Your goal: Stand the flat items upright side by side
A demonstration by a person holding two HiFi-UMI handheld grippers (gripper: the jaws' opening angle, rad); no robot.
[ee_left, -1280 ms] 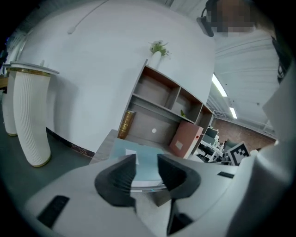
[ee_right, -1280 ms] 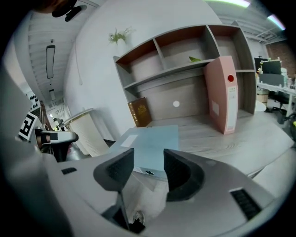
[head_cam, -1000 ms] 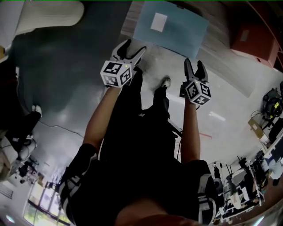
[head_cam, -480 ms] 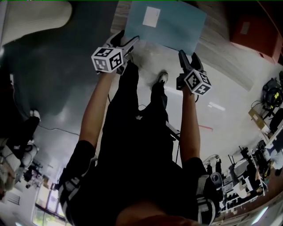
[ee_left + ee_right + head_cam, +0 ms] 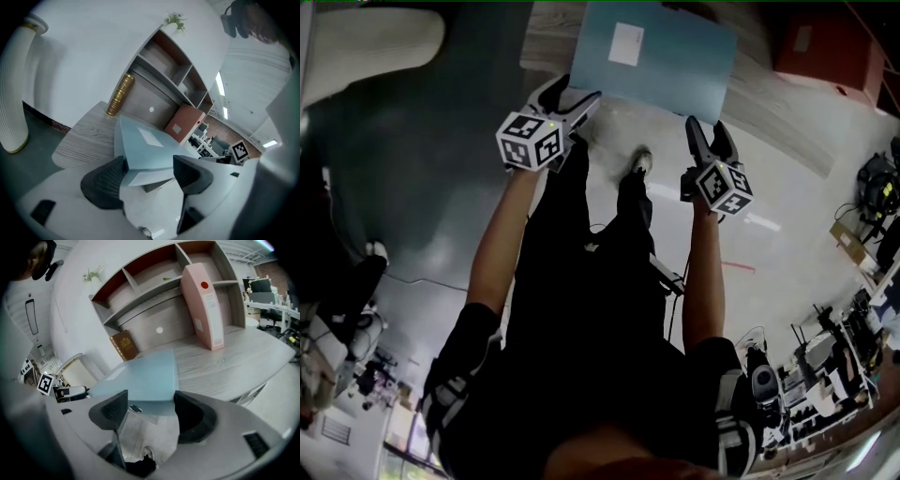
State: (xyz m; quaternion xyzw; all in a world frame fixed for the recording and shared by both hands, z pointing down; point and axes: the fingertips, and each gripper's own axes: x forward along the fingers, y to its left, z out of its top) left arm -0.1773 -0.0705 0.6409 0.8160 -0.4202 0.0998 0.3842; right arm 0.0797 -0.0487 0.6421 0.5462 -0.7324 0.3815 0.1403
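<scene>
The flat pale-blue plastic folder (image 5: 675, 66) lies on the grey wood-grain desk (image 5: 546, 42), its near edge overhanging the desk's front. My left gripper (image 5: 577, 91), whose jaws have just been opening, and my right gripper (image 5: 708, 127) are both spread at that edge, pinching nothing.
</scene>
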